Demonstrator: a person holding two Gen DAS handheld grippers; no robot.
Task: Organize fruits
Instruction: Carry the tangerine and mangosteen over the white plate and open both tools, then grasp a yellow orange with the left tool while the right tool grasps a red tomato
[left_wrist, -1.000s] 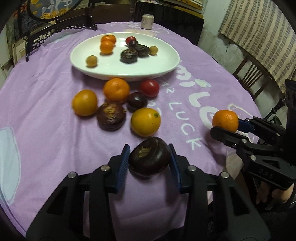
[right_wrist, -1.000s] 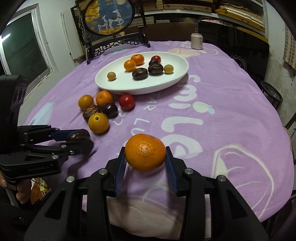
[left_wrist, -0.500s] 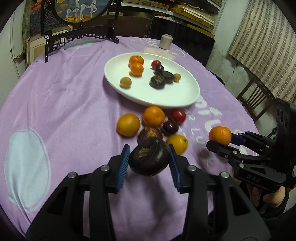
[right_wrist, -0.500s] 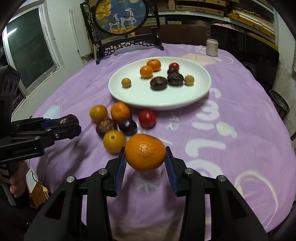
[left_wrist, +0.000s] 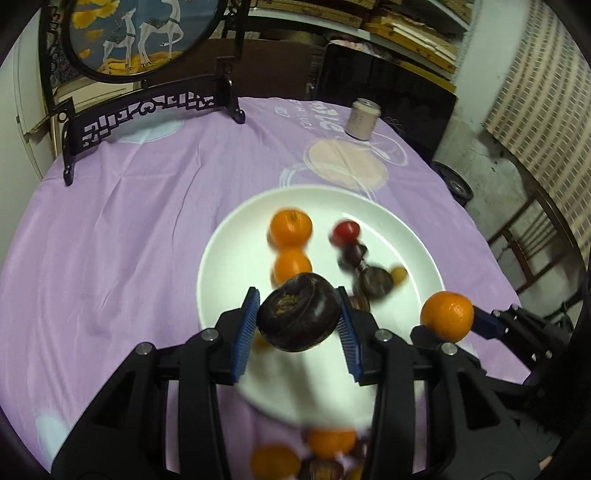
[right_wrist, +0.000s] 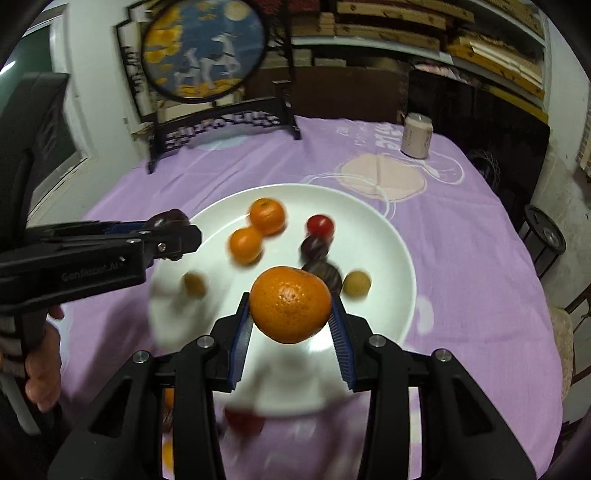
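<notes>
The left gripper (left_wrist: 298, 320) is clamped on a dark purple fruit (left_wrist: 298, 316), and the right gripper (right_wrist: 291, 320) is clamped on an orange mandarin (right_wrist: 290, 303). Both grips are unchanged from a second ago. Then both fruits hung over the near edge of the tabletop (left_wrist: 110, 240), short of the loose pile; now both hang above the near part of the white plate (left_wrist: 221, 258). The pile of oranges and dark fruits (left_wrist: 325, 443) that lay ahead of the grippers has slipped under them to the bottom of the left view, blurred. On the plate lie two small oranges (right_wrist: 258, 229), a red fruit (right_wrist: 320, 225), some dark fruits (right_wrist: 314, 248) and two small yellowish ones (right_wrist: 356, 283), perhaps longans, though blur hides detail.

The left gripper's side reads "GenRobot.AI" in the right view. Farther off, upside-down lettering on the purple cloth reads roughly "FOR LUCK". Beyond it stand a pale can (left_wrist: 362, 119) and a round deer screen (right_wrist: 204, 48).
</notes>
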